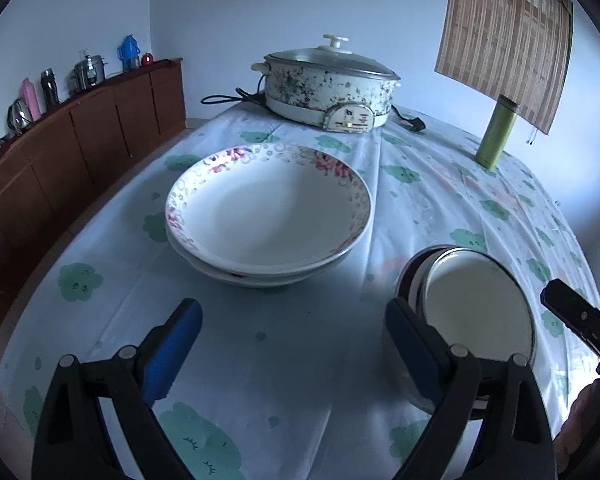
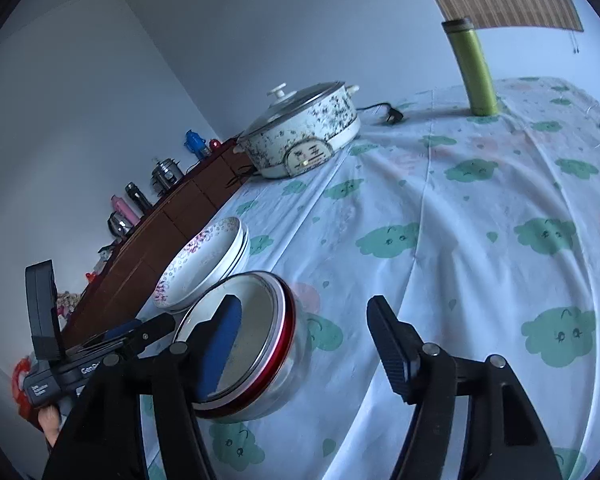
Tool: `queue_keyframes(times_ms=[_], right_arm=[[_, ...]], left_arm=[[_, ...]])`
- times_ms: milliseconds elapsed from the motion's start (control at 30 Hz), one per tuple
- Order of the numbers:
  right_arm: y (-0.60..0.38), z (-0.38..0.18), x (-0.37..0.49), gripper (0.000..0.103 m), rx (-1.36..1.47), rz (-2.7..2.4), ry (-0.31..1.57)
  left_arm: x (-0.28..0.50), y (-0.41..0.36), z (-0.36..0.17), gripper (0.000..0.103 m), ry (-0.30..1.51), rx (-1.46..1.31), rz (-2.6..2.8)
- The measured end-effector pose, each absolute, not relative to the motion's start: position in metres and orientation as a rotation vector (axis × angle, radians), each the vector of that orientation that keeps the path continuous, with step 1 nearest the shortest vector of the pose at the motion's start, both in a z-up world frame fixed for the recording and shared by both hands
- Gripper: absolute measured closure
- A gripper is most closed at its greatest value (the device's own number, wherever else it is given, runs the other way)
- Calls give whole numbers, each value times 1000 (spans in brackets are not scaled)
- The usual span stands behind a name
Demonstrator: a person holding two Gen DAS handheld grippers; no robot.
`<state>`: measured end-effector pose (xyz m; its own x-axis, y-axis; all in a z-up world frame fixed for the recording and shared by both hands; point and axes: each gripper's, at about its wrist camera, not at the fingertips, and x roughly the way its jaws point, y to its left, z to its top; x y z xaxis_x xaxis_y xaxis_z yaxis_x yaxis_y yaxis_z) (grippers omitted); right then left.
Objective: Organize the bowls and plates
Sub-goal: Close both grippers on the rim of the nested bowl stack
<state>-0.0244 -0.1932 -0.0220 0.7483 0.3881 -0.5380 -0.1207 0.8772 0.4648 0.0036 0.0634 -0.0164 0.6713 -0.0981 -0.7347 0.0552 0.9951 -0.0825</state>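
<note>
Two grippers are working over one table (image 1: 300, 360) covered with a cloud-print cloth.

The left gripper (image 1: 292, 332) is standing with its jaws spread wide and nothing between them; it is released, hovering above bare cloth. Its right finger is sitting just beside the near-left rim of the small bowls.

The right gripper (image 2: 304, 336) is also standing apart at the jaws. Its left, blue-padded finger is reaching over the mouth of the top small bowl, and its right finger is standing clear over the cloth. No pad is pressing on the rim, so it is reading as released.

Nearest dishes: a stack of small bowls (image 1: 478, 312), with at least two rims showing, a cream-lined one nested in a red-banded one (image 2: 260, 344). The exact count is not clear. The top bowl is lying empty.

Just beyond and to the left: two wide, shallow bowls with flowered rims (image 1: 268, 212), stacked one inside the other, resting on the cloth near the small stack. The upper one is holding nothing.

Farther back on the table: one electric cooking pot (image 1: 328, 88), speckled, with its glass lid on; contents cannot be seen. One green flask (image 1: 496, 132) is standing upright at the far right.

Along the left wall: one brown sideboard (image 1: 80, 140) carrying several bottles and a metal pot, too small to count surely. One bamboo blind (image 1: 504, 36) is hanging on the far wall.
</note>
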Motion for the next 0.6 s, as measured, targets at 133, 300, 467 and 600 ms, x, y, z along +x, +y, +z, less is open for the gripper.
queue_keyframes(times_ms=[133, 300, 467, 600], right_arm=[[-188, -27, -21, 36, 417, 314, 707], [-181, -32, -19, 36, 390, 321, 738], [-179, -39, -16, 36, 398, 325, 769], [-176, -42, -15, 36, 391, 321, 785]], left_arm=[[3, 59, -17, 9, 832, -43, -63], [1, 55, -15, 9, 823, -33, -65], [0, 52, -12, 9, 814, -18, -68], [3, 49, -15, 9, 833, -40, -99]])
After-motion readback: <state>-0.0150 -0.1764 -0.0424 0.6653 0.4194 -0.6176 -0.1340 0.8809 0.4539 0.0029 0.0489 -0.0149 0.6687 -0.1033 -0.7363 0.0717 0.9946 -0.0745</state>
